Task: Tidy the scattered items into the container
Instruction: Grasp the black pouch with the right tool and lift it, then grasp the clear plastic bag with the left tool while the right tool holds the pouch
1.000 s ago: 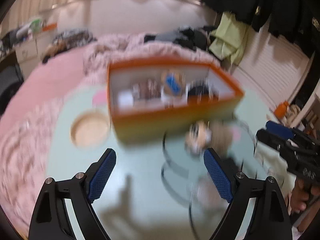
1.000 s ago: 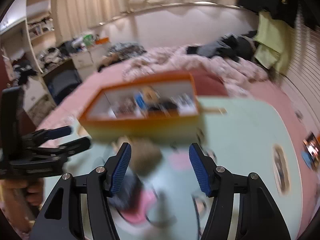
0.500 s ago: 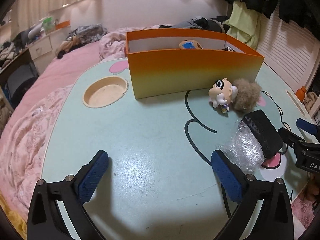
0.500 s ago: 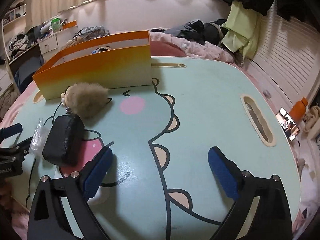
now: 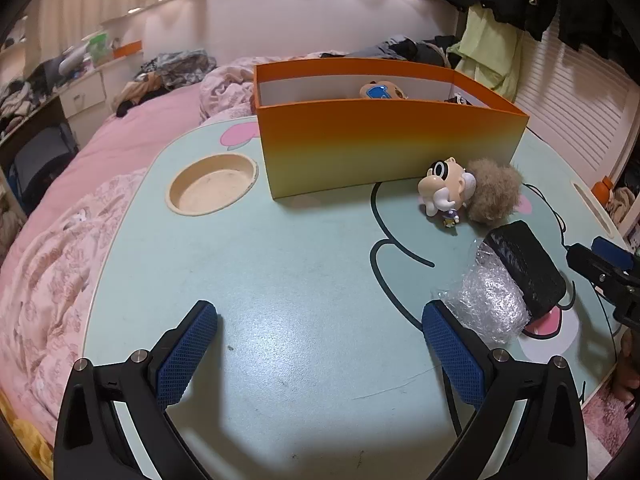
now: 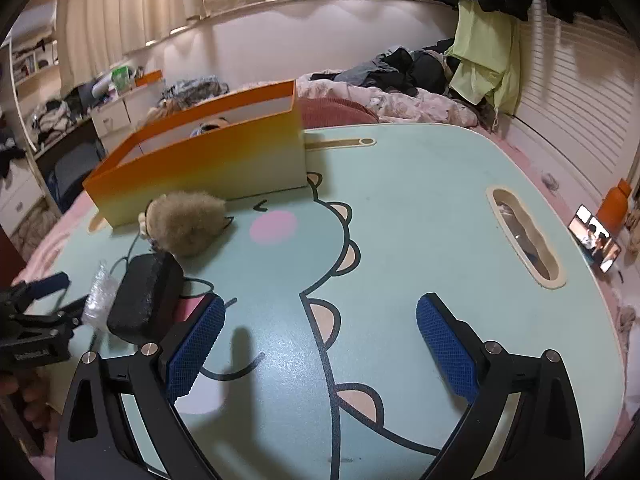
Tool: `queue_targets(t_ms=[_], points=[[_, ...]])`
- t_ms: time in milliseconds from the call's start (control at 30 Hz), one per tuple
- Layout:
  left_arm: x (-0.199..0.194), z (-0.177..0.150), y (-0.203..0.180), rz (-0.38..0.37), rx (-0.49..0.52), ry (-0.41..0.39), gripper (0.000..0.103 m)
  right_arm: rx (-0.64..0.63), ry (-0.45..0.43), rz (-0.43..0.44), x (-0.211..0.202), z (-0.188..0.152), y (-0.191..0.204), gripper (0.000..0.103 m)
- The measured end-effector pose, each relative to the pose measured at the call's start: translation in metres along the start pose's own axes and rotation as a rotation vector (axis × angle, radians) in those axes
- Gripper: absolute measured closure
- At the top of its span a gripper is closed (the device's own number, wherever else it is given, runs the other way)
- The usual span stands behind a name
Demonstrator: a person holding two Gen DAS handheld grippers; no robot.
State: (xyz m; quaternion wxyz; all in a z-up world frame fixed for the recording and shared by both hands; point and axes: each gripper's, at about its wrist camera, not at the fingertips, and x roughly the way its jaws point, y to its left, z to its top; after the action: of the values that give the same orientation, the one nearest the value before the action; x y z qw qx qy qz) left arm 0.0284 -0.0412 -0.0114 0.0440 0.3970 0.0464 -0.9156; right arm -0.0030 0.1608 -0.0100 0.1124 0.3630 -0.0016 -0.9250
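An orange box (image 5: 384,144) stands on the pale green table (image 5: 300,280) with several small toys inside; it also shows in the right wrist view (image 6: 208,168). In front of it lie a cartoon figure (image 5: 446,192), a brown fluffy pom-pom (image 5: 494,196) (image 6: 186,226), a black pouch (image 5: 524,270) (image 6: 146,298) and a bubble-wrap packet (image 5: 488,308) (image 6: 96,298). My left gripper (image 5: 320,356) is open and empty, low over the table, its right finger beside the packet. My right gripper (image 6: 318,344) is open and empty, its left finger next to the pouch.
A round cup recess (image 5: 212,190) lies left of the box. A slot handle (image 6: 524,236) is cut in the table's right side. A pink bed (image 5: 60,208) surrounds the table. A phone (image 6: 596,242) and an orange bottle (image 6: 614,204) lie beyond the right edge.
Both grippers have dropped from a blurred high view over the box to low over the table and have opened wider. The last half second shows almost no movement.
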Motion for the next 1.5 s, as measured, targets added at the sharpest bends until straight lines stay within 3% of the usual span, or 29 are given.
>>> queue_targets(t_ms=[200,267,467,667,733,800,867,900,1067,1200,1300,1400,1500], points=[[-0.001,0.000,0.003,0.005,-0.020,0.001,0.001,-0.001,-0.006,0.062,-0.005,-0.001,0.008,0.007],[-0.001,-0.001,0.003,0.006,-0.020,0.001,0.001,-0.038,-0.011,0.124,-0.009,0.000,0.019,0.013],[-0.001,-0.001,0.004,0.005,-0.020,0.000,0.001,-0.169,0.002,0.200,-0.007,0.015,0.066,0.035],[-0.001,-0.001,0.003,0.006,-0.022,0.000,0.001,-0.205,0.051,0.215,0.010,0.016,0.082,0.044],[-0.001,-0.001,0.003,0.007,-0.021,0.000,0.001,-0.236,0.109,0.121,0.021,0.008,0.084,0.054],[-0.001,-0.001,0.004,0.006,-0.022,0.001,0.001,-0.258,0.079,0.114,0.017,0.002,0.085,0.055],[-0.001,-0.001,0.004,0.006,-0.021,0.000,0.001,-0.252,0.074,0.099,0.016,0.001,0.083,0.072],[-0.001,-0.001,0.004,0.006,-0.021,0.000,0.001,-0.241,0.069,0.102,0.016,0.000,0.080,0.074],[-0.001,-0.002,0.003,0.006,-0.022,0.000,0.001,-0.093,0.037,0.179,0.010,0.002,0.051,0.074],[-0.001,-0.002,0.004,0.008,-0.023,-0.001,0.001,0.071,-0.050,0.222,-0.006,0.002,0.013,0.074],[-0.004,-0.003,0.006,0.012,-0.049,-0.021,0.001,0.113,-0.089,0.195,-0.013,0.003,0.001,0.074],[-0.015,-0.004,0.008,0.007,-0.062,-0.080,0.001,0.086,-0.057,0.096,-0.008,0.003,0.004,0.074],[-0.023,-0.003,-0.002,-0.022,-0.034,-0.109,0.001,0.082,-0.021,0.100,-0.001,0.004,0.007,0.074]])
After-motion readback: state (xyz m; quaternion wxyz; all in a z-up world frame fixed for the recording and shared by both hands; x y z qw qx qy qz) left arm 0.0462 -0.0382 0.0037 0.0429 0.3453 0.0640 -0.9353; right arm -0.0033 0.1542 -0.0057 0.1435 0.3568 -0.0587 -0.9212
